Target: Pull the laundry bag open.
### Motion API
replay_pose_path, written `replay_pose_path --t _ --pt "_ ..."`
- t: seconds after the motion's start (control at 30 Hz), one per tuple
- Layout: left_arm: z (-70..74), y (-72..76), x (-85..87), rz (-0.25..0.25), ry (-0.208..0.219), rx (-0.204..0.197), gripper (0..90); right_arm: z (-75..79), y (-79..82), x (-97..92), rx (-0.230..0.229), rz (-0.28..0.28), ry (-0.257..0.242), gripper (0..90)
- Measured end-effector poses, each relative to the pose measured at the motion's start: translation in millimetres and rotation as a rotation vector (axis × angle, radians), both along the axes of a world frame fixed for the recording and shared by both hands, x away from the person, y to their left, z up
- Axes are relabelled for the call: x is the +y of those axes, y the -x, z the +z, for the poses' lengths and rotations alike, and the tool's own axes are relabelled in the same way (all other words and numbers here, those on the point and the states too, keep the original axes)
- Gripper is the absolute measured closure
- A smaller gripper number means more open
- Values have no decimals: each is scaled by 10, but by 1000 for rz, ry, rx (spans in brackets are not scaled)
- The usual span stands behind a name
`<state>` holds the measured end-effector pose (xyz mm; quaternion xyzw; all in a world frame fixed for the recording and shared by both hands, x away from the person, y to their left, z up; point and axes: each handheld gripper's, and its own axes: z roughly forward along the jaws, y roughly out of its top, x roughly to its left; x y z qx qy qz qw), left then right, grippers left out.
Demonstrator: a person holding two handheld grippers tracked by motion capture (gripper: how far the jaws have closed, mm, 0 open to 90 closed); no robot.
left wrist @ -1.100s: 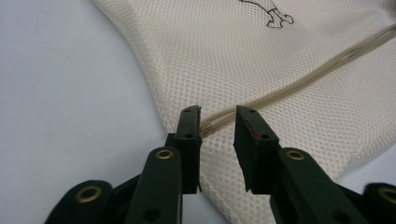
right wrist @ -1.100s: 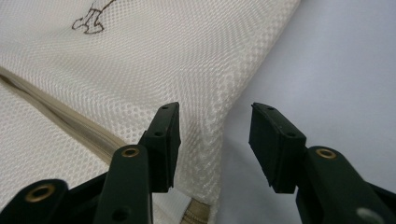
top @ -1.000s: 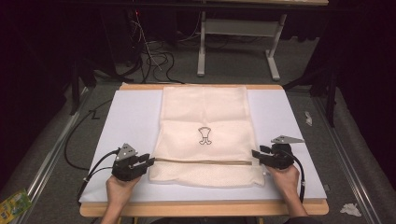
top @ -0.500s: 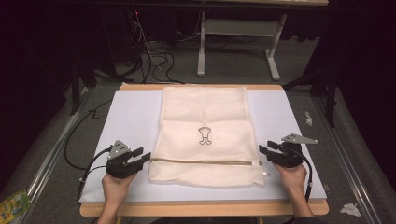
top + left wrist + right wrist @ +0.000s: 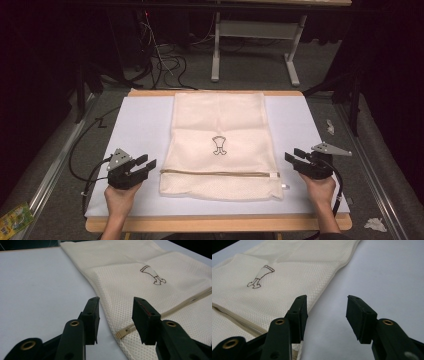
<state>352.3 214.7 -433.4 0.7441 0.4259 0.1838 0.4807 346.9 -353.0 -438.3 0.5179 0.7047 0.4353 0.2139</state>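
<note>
Cream mesh laundry bag (image 5: 218, 145) released, flat on the white tabletop (image 5: 135, 125).
Left tongs (image 5: 146, 166) have just been opening; right tongs (image 5: 295, 159) have drawn aside; both spread, empty.

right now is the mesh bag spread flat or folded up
Spread flat. The mesh bag lies full length on the white mat, logo up, zipper running straight across near the front edge; no fold doubles it over.

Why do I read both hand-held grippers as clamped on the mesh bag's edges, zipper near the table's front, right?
Not clamped: the left hand-held gripper and right hand-held gripper stand open beside the mesh bag, as the high view shows. The zipper does lie near the front.
</note>
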Motion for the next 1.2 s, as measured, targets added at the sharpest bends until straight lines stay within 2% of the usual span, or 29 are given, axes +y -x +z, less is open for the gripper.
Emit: replay_pose_path --t 0.23,0.8,1.03,1.2 --pt "17 9 63 23 15 -11 572 4 42 -104 -11 -26 -15 527" --pt "-20 -19 226 77 31 -1 566 -33 103 -317 -27 -73 -43 528" --pt "-54 -54 268 100 44 7 559 -61 109 -395 -18 -97 -68 528" --pt "-71 -75 270 113 32 10 554 -94 96 -450 -20 -118 -75 530"
